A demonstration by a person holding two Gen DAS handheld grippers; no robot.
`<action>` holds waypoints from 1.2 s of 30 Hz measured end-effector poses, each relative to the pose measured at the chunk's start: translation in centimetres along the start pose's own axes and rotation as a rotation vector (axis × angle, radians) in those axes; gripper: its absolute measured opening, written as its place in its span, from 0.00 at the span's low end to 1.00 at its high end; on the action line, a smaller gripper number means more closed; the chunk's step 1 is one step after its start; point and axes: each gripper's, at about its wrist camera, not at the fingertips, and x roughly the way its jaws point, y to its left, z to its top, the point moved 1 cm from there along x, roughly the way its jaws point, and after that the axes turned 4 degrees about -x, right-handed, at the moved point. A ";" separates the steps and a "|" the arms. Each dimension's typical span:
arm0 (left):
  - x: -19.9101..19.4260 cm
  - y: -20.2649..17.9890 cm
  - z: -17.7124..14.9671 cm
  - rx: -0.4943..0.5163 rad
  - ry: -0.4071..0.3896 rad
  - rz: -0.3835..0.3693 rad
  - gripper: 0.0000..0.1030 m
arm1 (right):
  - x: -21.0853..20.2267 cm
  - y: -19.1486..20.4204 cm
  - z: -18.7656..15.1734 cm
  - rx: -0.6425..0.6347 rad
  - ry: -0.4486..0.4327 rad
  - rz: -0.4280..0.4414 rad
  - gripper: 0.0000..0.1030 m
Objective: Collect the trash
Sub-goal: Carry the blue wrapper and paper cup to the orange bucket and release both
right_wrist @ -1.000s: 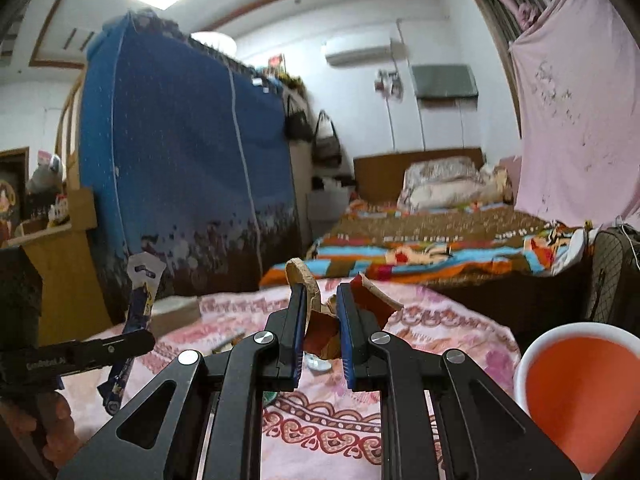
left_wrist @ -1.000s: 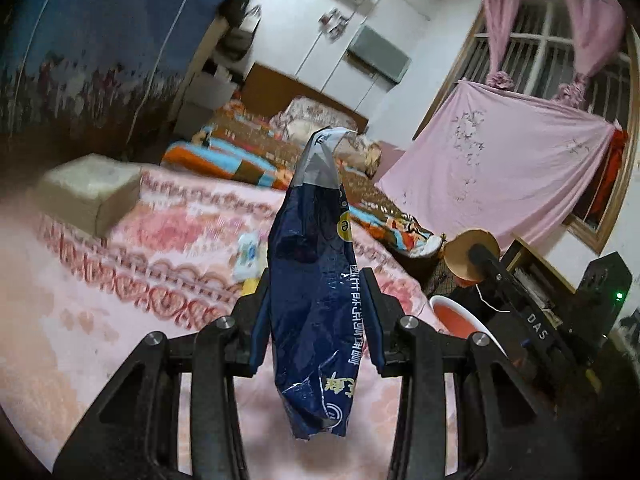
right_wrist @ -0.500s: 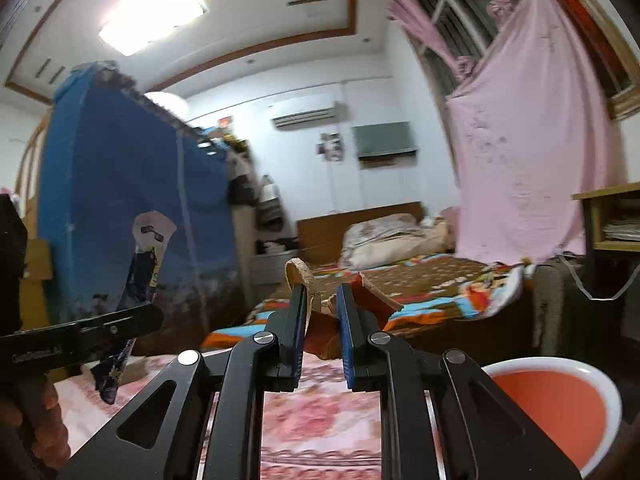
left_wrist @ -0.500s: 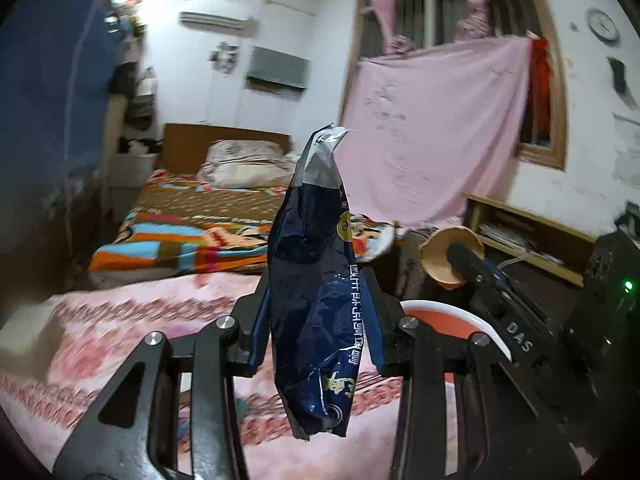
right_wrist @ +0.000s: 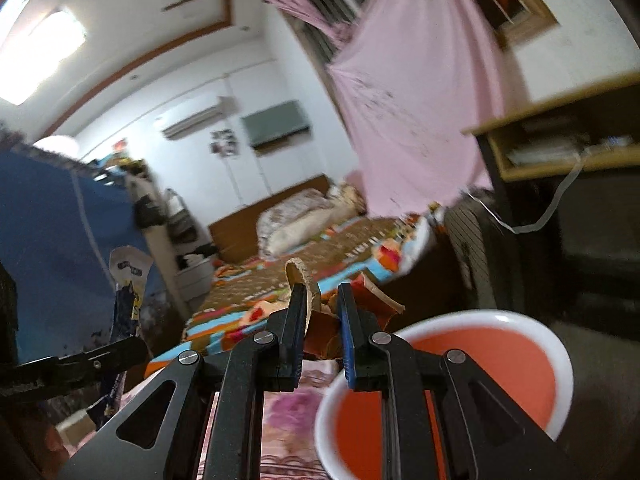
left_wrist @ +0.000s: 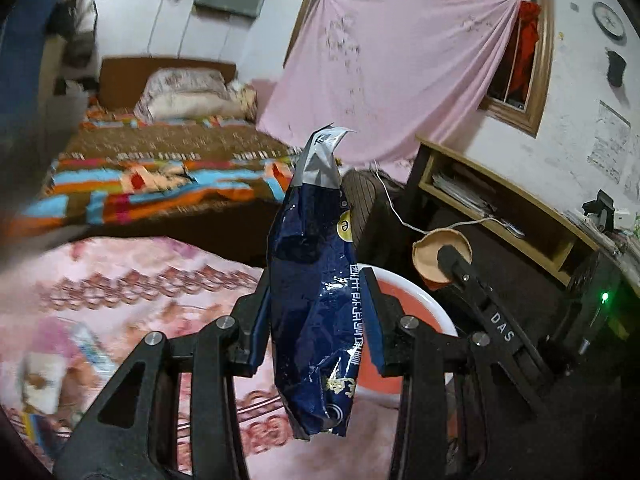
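Step in hand, as I read it: carry to bin. Both hands are loaded and pointed toward the orange basin (right_wrist: 516, 356) with the white rim, which looks like the trash receptacle.

Left gripper (left_wrist: 316, 308): fingers clamped on the blue snack bag (left_wrist: 316, 288), bag upright, silver torn top sticking up, bottom hanging below the fingers. Right gripper (right_wrist: 322, 312): fingers nearly together, pinching a crumpled brown paper cup (right_wrist: 320, 320). From the left wrist view the cup (left_wrist: 432, 256) sits at the right, just beyond the basin rim (left_wrist: 424, 304).

Basin is low and near, right of the pink patterned bed cover (left_wrist: 120, 280). In the right wrist view it sits directly below and right of the fingers.

Next move, my call: bring each load over the basin opening, then spread the fingers. The bag is light and crinkly and may cling to a pad or drift, so release low. The cup is crushed and may hang up too.

In the way: the two grippers crowd the same spot, so stagger the drops. A white cable (left_wrist: 400, 216) trails off the wooden shelf unit (left_wrist: 500, 216) beyond the basin. More litter is on the bed cover at near left (left_wrist: 48, 376), too blurred to identify.
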 end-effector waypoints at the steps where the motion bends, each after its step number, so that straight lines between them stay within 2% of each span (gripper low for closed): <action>1: 1.0 -0.3 0.1 -0.009 0.021 -0.010 0.24 | 0.1 -0.6 -0.1 0.018 0.012 -0.014 0.14; 7: 4.8 -1.9 -0.6 0.014 0.137 -0.017 0.24 | 0.9 -2.8 -0.7 0.093 0.083 -0.047 0.14; 13: 6.9 -2.7 -0.7 -0.001 0.213 -0.036 0.24 | 1.3 -5.2 -1.4 0.199 0.161 -0.065 0.14; 19: 7.9 -3.0 -1.3 -0.004 0.261 -0.004 0.28 | 1.6 -7.0 -2.2 0.295 0.223 -0.094 0.17; 26: 7.9 -2.3 -1.6 -0.051 0.255 -0.014 0.36 | 1.4 -8.1 -2.7 0.367 0.255 -0.110 0.18; 28: 7.7 -2.2 -1.6 -0.058 0.241 -0.012 0.37 | 1.2 -8.0 -2.7 0.369 0.252 -0.115 0.22; 31: 7.0 -1.9 -1.5 -0.064 0.211 0.003 0.40 | 1.3 -7.9 -2.3 0.354 0.245 -0.121 0.28; 36: 5.0 -1.1 -1.6 -0.080 0.129 0.064 0.44 | 1.1 -6.3 -1.5 0.257 0.218 -0.148 0.29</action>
